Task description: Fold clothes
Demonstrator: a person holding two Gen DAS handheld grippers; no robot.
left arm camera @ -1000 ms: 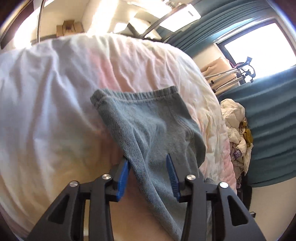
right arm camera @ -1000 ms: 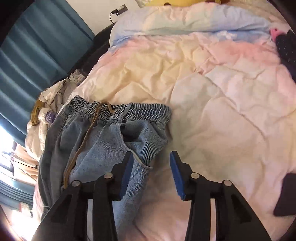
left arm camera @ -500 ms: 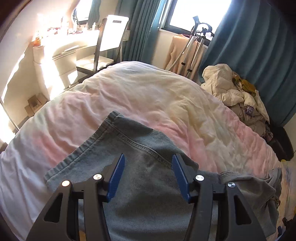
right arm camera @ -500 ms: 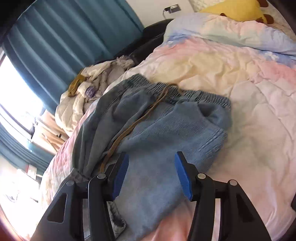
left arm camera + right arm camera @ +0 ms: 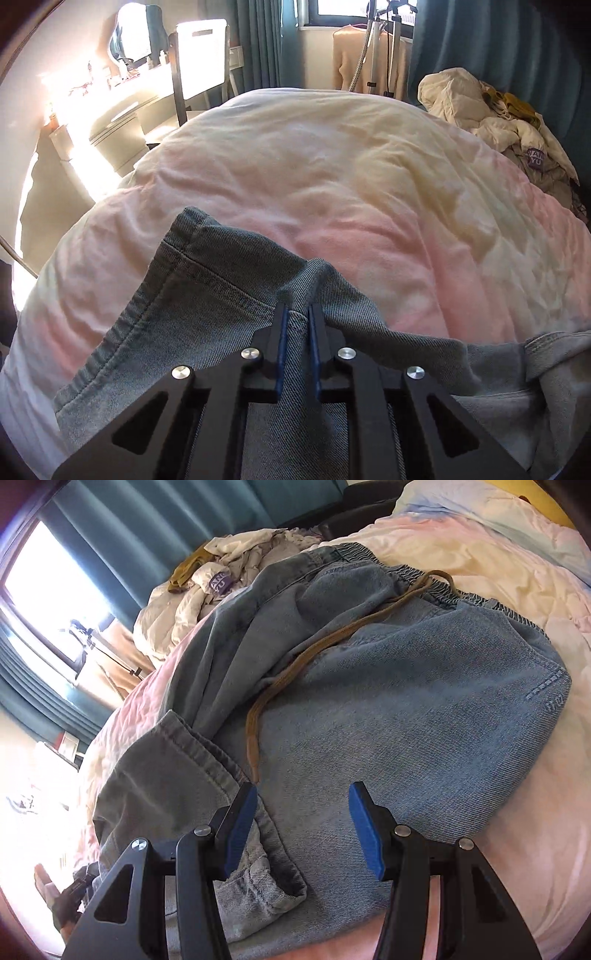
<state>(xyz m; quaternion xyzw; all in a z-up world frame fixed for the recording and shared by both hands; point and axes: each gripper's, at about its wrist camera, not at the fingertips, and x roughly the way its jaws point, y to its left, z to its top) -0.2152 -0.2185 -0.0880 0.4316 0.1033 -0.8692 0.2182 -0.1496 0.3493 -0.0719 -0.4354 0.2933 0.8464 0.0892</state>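
Observation:
Blue denim jeans (image 5: 207,295) lie on a pink and cream duvet (image 5: 332,177). In the left wrist view my left gripper (image 5: 297,310) is closing, and a puckered ridge of denim near the leg hem is pinched between its blue pads. In the right wrist view the jeans (image 5: 406,701) are spread with the elastic waistband far off and a brown drawstring (image 5: 314,653) trailing across them. A leg end (image 5: 177,775) lies folded over at the left. My right gripper (image 5: 301,794) hovers open just above the denim, with nothing pressed between its pads.
A heap of pale clothes (image 5: 498,122) sits at the bed's far edge by teal curtains, and it also shows in the right wrist view (image 5: 229,576). A chair (image 5: 199,74), a sunlit desk (image 5: 110,96) and a stand (image 5: 380,55) are beyond the bed. A hand (image 5: 44,882) shows at lower left.
The left gripper rolled, moved along the jeans leg and went from wide open to closed on a fold of denim. The right gripper swung over the jeans and opened a little wider.

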